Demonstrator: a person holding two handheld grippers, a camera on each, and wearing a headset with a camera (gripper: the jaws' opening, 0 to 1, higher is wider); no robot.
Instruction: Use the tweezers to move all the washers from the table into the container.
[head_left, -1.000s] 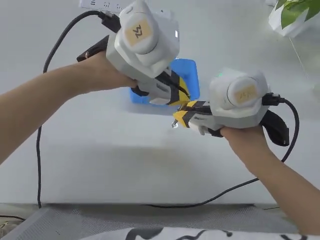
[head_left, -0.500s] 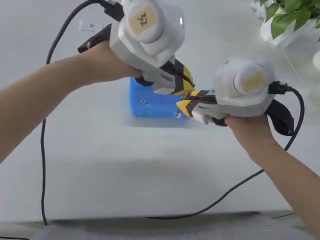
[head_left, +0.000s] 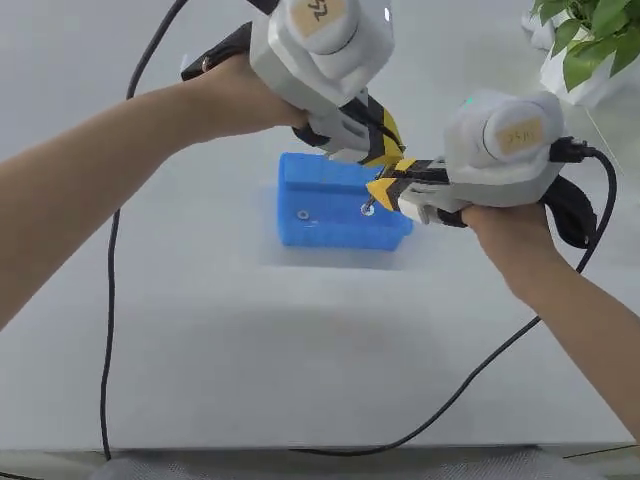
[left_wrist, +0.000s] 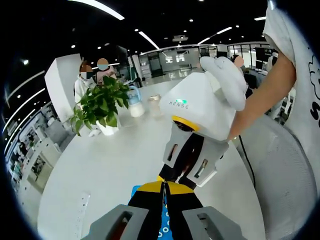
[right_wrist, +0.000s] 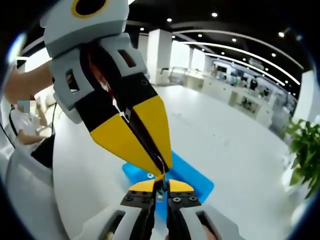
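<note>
The right gripper has its jaws pressed together on the tweezers. The left gripper, meeting it tip to tip from above, looks closed on the same thin tool (in both gripper views the yellow jaw ends leave no gap beyond a sliver of metal). At the tweezers' lower end sits a small bright speck that I take for a washer, though it is too small to be sure. A second ago that tip hung over the bare table in front of the blue container, and half a second ago it stood at the near edge. Now it hangs over the inside, towards the right end. The head camera has moved too, yet the tip's place against the container has plainly changed. A second washer already lies inside, further left. The carry looks finished, and what remains for this piece is to ease the squeeze and let it drop.
</note>
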